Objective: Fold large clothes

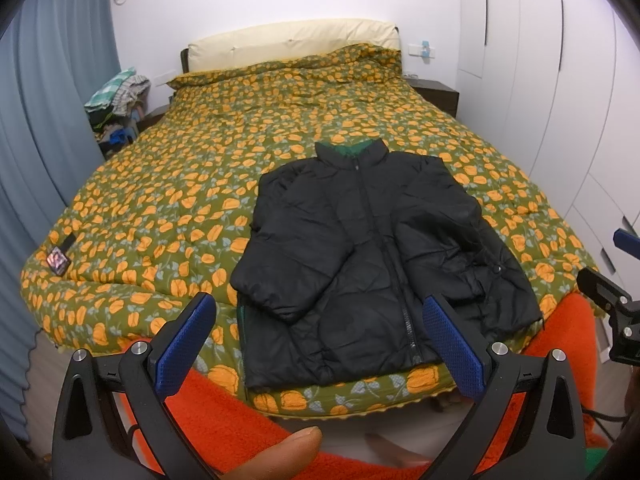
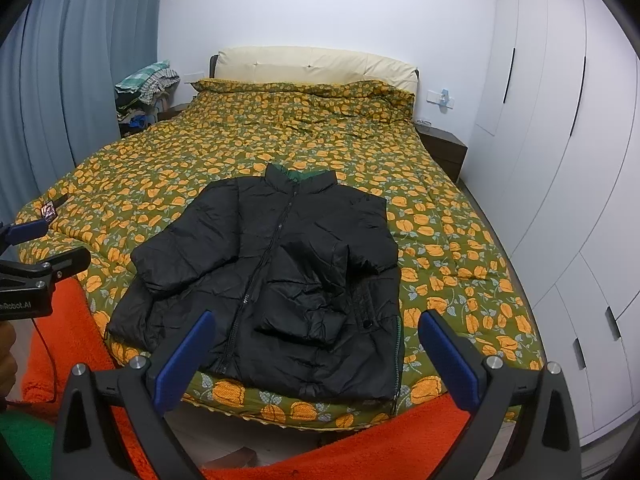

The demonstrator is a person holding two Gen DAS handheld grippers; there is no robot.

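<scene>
Black jacket (image 1: 372, 256) on floral quilt (image 1: 160, 208)

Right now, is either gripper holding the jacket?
No. The left gripper and right gripper are both open, short of the black jacket lying on the bed.

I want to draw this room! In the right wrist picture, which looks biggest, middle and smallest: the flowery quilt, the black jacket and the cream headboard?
1. Flowery quilt, covering the bed.
2. Black jacket, lying on the quilt; nearness to the camera enlarges it.
3. Cream headboard, farthest away, so it looks smaller than it really is.
</scene>
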